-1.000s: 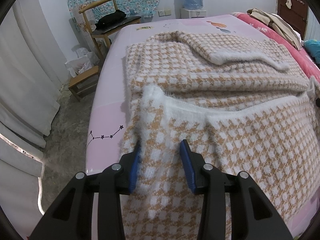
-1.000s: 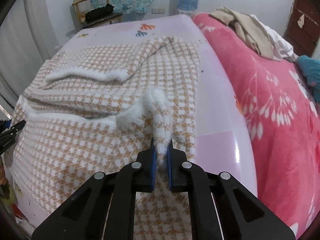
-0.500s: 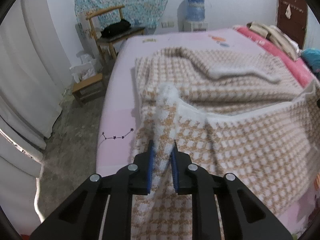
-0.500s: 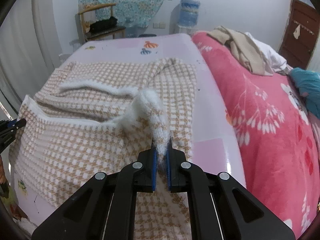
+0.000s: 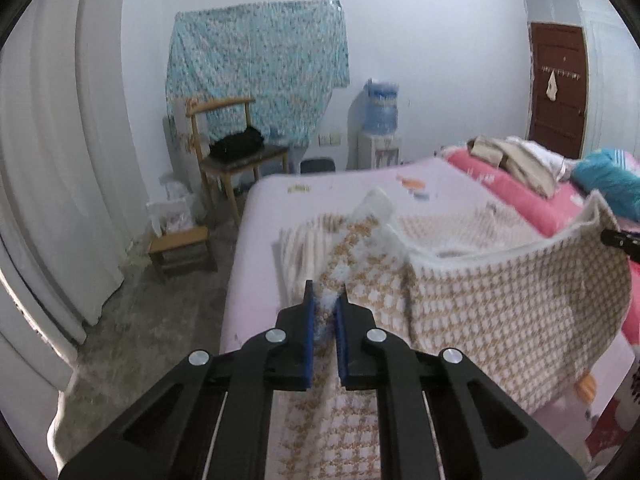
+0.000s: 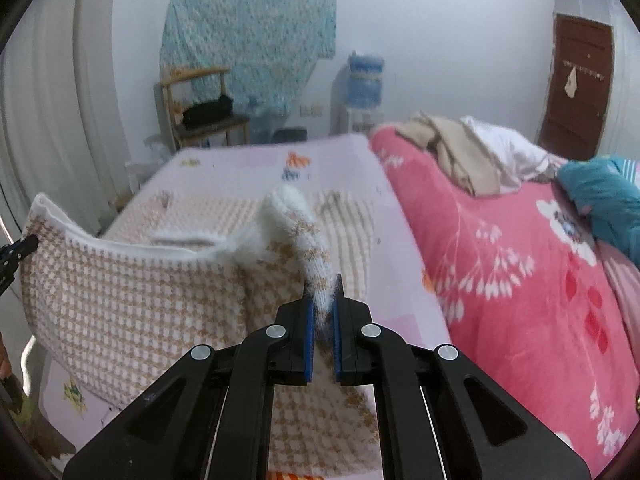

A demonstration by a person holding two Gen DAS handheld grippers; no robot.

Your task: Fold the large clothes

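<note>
Left gripper [image 5: 325, 300] and right gripper [image 6: 323, 294] clamped on houndstooth sweater [image 5: 500, 312] hem, frame centre. Risk: fuzzy trim slipping free, collapsing fold unevenly.

Two wrist views close over the bed [image 5: 256, 240], facing the same far wall [image 6: 440, 60].

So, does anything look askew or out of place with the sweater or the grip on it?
Nothing stands out. The left gripper and right gripper each pinch the white hem of the checked sweater, which hangs evenly between them above the bed.
</note>
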